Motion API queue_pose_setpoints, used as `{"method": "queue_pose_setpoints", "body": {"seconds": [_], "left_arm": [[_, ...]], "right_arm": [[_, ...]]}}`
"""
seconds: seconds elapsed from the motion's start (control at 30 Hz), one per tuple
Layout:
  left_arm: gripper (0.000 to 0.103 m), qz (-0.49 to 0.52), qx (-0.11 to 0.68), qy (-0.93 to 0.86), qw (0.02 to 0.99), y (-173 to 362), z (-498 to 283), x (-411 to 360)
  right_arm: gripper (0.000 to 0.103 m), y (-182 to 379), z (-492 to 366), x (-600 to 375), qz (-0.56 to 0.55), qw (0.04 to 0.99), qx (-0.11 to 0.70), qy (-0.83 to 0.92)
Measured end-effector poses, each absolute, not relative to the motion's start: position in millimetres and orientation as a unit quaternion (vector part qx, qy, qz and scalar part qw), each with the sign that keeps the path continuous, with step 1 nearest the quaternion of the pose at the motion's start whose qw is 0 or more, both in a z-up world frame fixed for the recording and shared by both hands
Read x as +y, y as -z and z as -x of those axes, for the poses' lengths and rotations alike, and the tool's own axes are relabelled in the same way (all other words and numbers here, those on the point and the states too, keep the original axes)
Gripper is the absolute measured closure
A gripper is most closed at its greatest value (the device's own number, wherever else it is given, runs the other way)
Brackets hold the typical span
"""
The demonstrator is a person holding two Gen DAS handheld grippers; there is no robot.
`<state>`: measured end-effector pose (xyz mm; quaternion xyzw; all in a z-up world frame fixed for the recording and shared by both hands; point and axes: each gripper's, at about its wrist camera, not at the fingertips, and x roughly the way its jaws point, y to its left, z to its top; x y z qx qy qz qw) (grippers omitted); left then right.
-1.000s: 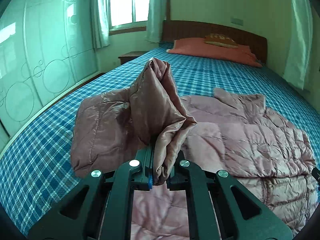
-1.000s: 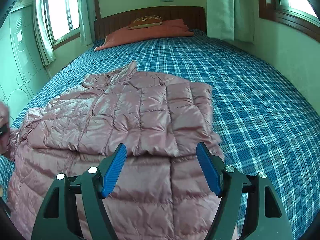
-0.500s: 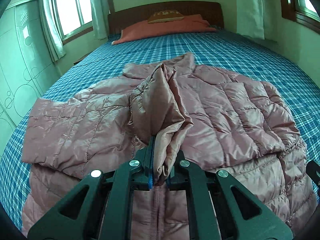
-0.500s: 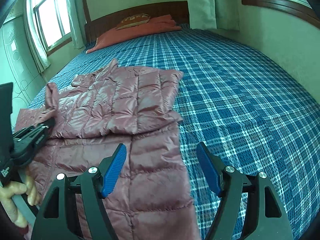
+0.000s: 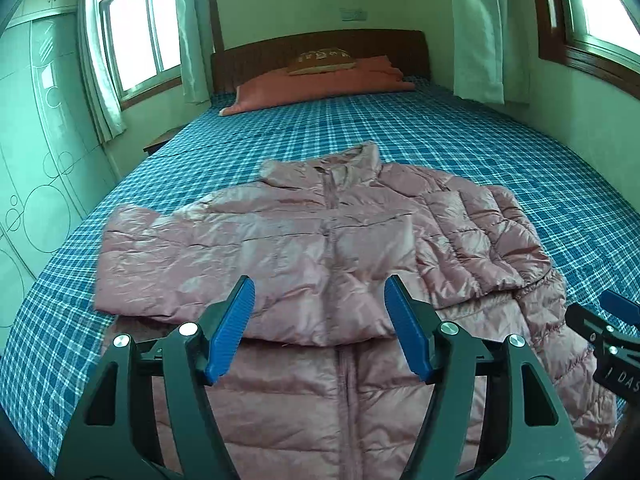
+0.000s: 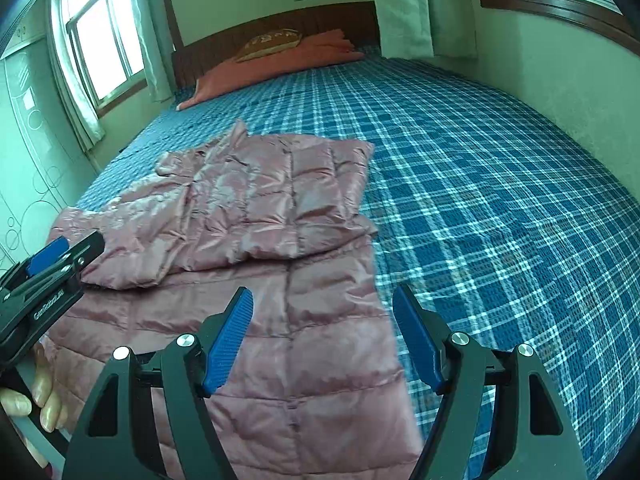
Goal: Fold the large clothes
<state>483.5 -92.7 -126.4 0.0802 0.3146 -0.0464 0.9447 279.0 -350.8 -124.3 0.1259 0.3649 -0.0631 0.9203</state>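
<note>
Two grippers: both are hanging over the near half of the bed with their blue-padded tongs spread wide and nothing between them.
Left gripper (image 5: 319, 330): it is hovering above the middle of the jacket, over the zip line and the edge of the folded-in sleeve.
Right gripper (image 6: 322, 338): it is hovering over the jacket's lower right edge, beside bare bedspread.
Jacket (image 5: 320, 240): a pink quilted puffer is lying flat on the blue plaid bedspread (image 5: 460, 140), collar pointing toward the headboard (image 5: 320, 46), both sleeves lying folded across the chest.
Left sleeve: it is lying across the front, its cuff end reaching past the zip.
Right sleeve: it is lying folded inward on its own side.
Pillow end: an orange blanket (image 5: 320, 84) and a brown cushion (image 5: 322, 62) are resting against the headboard, well apart from the jacket.
</note>
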Motion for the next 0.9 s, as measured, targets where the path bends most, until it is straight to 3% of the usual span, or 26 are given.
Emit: {"method": "queue_pose_setpoints", "body": {"seconds": [0.5, 0.53, 0.57, 0.63, 0.67, 0.9], "left_arm": [[0.036, -0.024, 0.331, -0.102, 0.938, 129.9, -494.6, 96.0], [0.036, -0.022, 0.332, -0.106, 0.937, 130.0, -496.3, 102.5], [0.036, -0.021, 0.334, -0.108, 0.936, 129.9, -499.2, 106.2], [0.036, -0.019, 0.334, -0.114, 0.935, 130.8, -500.5, 116.5], [0.036, -0.018, 0.334, -0.116, 0.935, 130.5, -502.1, 119.2], [0.036, -0.008, 0.336, -0.124, 0.934, 130.7, -521.9, 130.6]], "right_arm": [[0.032, 144.7, -386.3, -252.5, -0.177, 0.896, 0.407, -0.027], [0.042, 148.7, -392.3, -246.6, -0.172, 0.892, 0.416, -0.033], [0.070, 151.7, -397.3, -242.8, -0.168, 0.889, 0.425, -0.034], [0.087, 151.9, -401.3, -240.7, -0.177, 0.885, 0.429, -0.041], [0.092, 148.3, -401.2, -242.0, -0.176, 0.887, 0.425, -0.041], [0.094, 120.7, -387.3, -289.6, -0.142, 0.912, 0.385, 0.018]]}}
